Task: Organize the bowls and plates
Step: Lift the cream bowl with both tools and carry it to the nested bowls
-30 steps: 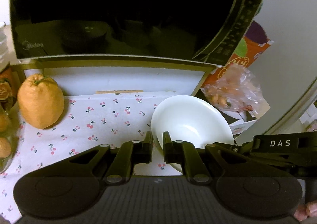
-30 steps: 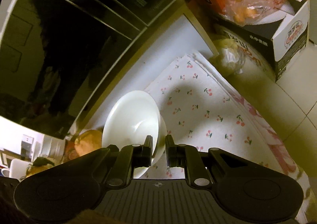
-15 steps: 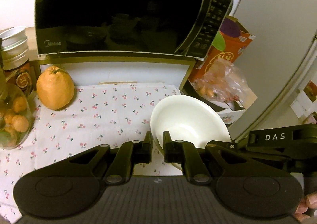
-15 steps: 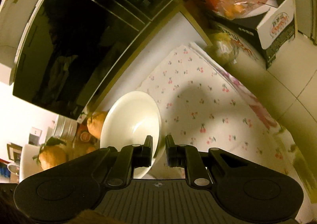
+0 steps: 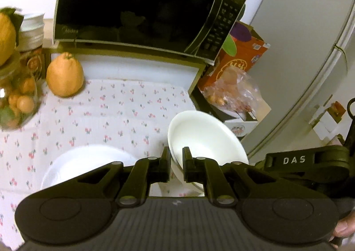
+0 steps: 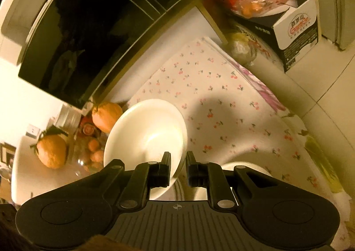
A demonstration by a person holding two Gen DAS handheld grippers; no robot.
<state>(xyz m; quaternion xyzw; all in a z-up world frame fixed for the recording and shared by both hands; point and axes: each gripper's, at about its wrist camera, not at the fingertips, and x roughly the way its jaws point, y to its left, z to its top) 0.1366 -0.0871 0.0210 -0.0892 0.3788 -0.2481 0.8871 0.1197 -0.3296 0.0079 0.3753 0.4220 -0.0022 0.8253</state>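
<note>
1. Left gripper (image 5: 176,160) clamped on the rim of a deep white ceramic bowl (image 5: 206,137), lifted above the cherry-print tablecloth (image 5: 115,113).
2. Right gripper (image 6: 178,165) clamped on the same bowl's rim.
3. Flat white plate (image 5: 84,162) lies on the cloth, left of the bowl.
4. Black microwave (image 5: 142,6) behind; big orange citrus fruit (image 5: 64,77) beside it.
</note>
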